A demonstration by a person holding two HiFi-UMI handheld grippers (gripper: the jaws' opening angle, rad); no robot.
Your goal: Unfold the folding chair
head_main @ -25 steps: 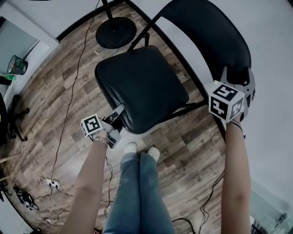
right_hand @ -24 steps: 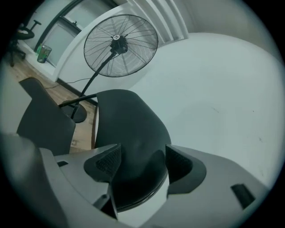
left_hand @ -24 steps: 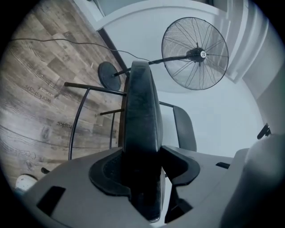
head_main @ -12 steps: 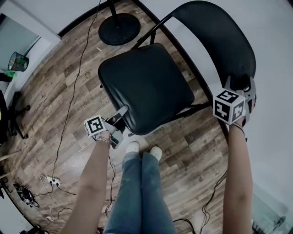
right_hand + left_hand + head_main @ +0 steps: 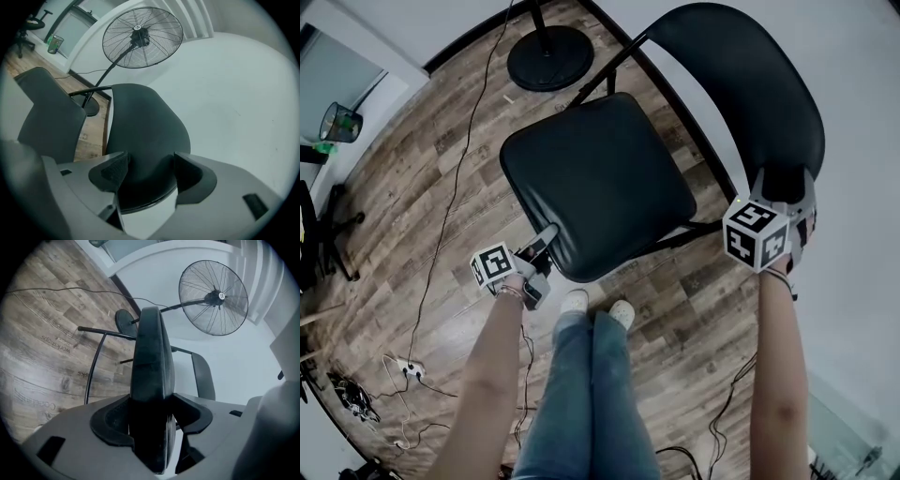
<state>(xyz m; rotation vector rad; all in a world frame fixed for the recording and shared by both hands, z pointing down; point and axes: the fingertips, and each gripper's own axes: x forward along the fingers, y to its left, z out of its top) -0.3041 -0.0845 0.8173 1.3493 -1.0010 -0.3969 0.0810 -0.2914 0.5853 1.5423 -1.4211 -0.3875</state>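
Unfolded and standing on the wood floor (image 5: pixel 422 178): folding chair (image 5: pixel 623 155), mid-scene, with a fan base (image 5: pixel 548 58) just beyond it, far left. Held by the left gripper (image 5: pixel 546 234): near-left edge of the seat (image 5: pixel 581 192), between jaws just now easing apart, pads touching it. Clamped in the half-wide right gripper (image 5: pixel 783 183): near end of the backrest (image 5: pixel 750 84).

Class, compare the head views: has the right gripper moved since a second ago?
Yes. Measured against the round fan base, the right gripper has slid down the picture, farther from it, shut on the chair back.
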